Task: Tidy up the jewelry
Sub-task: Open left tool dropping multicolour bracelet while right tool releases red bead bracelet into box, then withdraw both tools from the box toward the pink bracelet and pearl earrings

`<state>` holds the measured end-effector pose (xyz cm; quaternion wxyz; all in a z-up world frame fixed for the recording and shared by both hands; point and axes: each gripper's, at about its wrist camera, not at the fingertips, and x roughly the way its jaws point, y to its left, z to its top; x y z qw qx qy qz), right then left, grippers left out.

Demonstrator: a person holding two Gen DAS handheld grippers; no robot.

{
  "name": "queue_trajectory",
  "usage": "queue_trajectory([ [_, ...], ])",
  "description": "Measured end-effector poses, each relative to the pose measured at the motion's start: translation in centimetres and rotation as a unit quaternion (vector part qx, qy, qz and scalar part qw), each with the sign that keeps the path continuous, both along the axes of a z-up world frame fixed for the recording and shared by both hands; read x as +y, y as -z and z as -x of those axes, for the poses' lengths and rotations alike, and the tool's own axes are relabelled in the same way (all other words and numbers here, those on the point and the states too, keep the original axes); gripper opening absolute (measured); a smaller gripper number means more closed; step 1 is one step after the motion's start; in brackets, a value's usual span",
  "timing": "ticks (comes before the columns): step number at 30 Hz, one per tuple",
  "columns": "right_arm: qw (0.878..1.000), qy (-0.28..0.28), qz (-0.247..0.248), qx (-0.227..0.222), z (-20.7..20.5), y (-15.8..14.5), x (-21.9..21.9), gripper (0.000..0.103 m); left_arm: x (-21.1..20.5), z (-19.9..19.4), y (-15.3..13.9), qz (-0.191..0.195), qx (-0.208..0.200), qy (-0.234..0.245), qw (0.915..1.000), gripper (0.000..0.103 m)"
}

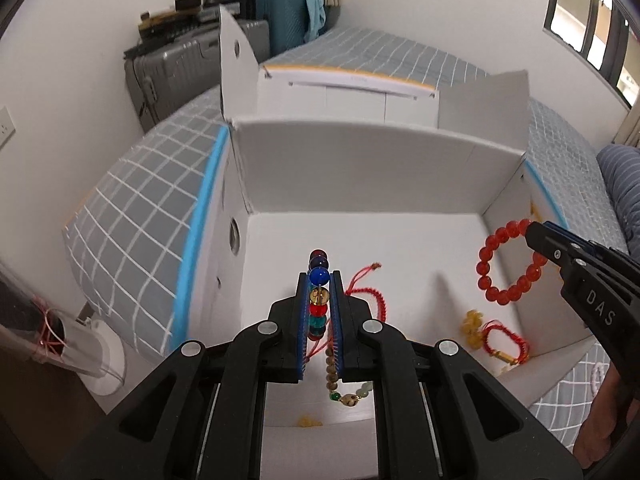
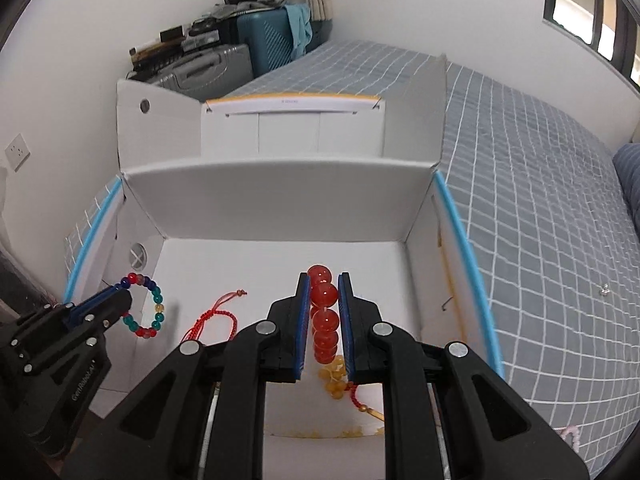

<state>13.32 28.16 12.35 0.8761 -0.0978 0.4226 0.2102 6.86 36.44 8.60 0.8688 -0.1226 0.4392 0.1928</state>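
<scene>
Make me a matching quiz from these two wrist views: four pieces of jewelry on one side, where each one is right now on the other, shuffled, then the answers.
Things:
1. multicoloured bead bracelet
2. red bead bracelet
3. red braided cord bracelet
4. yellow bead cluster

Places:
A. lying on the floor of the white box, between the two grippers
B. clamped in the right gripper
C. on the box floor beside a small red cord loop
D. clamped in the left gripper

Pairs: 1-D, 2-B, 3-A, 4-C

Inside the open box [image 2: 280, 216] on the bed [image 2: 540, 200]: 2 bracelets held above its floor, beaded one [image 2: 146, 308] lower left, round-bead one [image 2: 325, 320] centre; cord bracelet [image 2: 216, 316] between.
</scene>
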Motion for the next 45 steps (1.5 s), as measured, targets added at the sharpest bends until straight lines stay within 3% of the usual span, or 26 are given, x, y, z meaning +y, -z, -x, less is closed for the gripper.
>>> queue_trajectory([
  [7, 1.0, -0.003, 0.012, 0.011, -0.7, 1.7, 0.7, 0.013, 0.4, -0.7, 1.7, 0.008, 0.012, 0.003, 0.9999, 0.01],
  [14, 1.0, 0.002, 0.016, 0.001, -0.6, 1.3, 0.3, 0.015, 0.5, -1.0, 1.5, 0.011, 0.016, 0.0, 0.9998, 0.015],
  [15, 1.0, 0.003, 0.014, -0.001, -0.6, 1.0, 0.3, 0.017, 0.5, -1.1, 1.4, 0.01, 0.016, -0.001, 0.9998, 0.02],
  [17, 1.0, 0.007, 0.008, -0.007, -0.5, 0.4, -0.2, 0.04, 0.4, -0.9, 0.9, 0.01, 0.011, -0.003, 0.9999, 0.032],
  [19, 1.0, 0.013, 0.004, -0.02, -0.4, -0.4, -0.7, 0.048, 0.2, -0.8, 0.4, 0.011, 0.003, -0.003, 0.9999, 0.044],
  [21, 0.999, 0.019, 0.004, -0.028, -0.5, -1.2, -1.5, 0.056, -0.1, -0.7, -0.2, 0.01, -0.003, -0.003, 0.9999, 0.048],
  [22, 0.999, 0.022, 0.003, -0.031, -0.6, -1.5, -1.9, 0.065, -0.5, -0.8, -0.6, 0.01, -0.007, -0.002, 0.9999, 0.051],
  [26, 0.998, 0.046, -0.004, -0.05, -1.1, -3.5, -4.8, 0.084, -2.4, -1.2, -2.2, 0.005, -0.024, 0.008, 0.9997, 0.068],
  [32, 0.994, 0.076, -0.004, -0.073, -2.4, -6.2, -10.4, 0.095, -7.1, -2.6, -4.4, -0.011, -0.042, 0.031, 0.9986, 0.084],
  [37, 0.991, 0.11, -0.01, -0.078, -4.1, -7.3, -16.1, 0.095, -12.0, -4.0, -5.9, -0.03, -0.053, 0.05, 0.9969, 0.093],
  [45, 0.988, 0.137, 0.001, -0.071, -7.4, -6.6, -24.9, 0.095, -20.3, -6.0, -6.8, -0.051, -0.055, 0.078, 0.9941, 0.097],
])
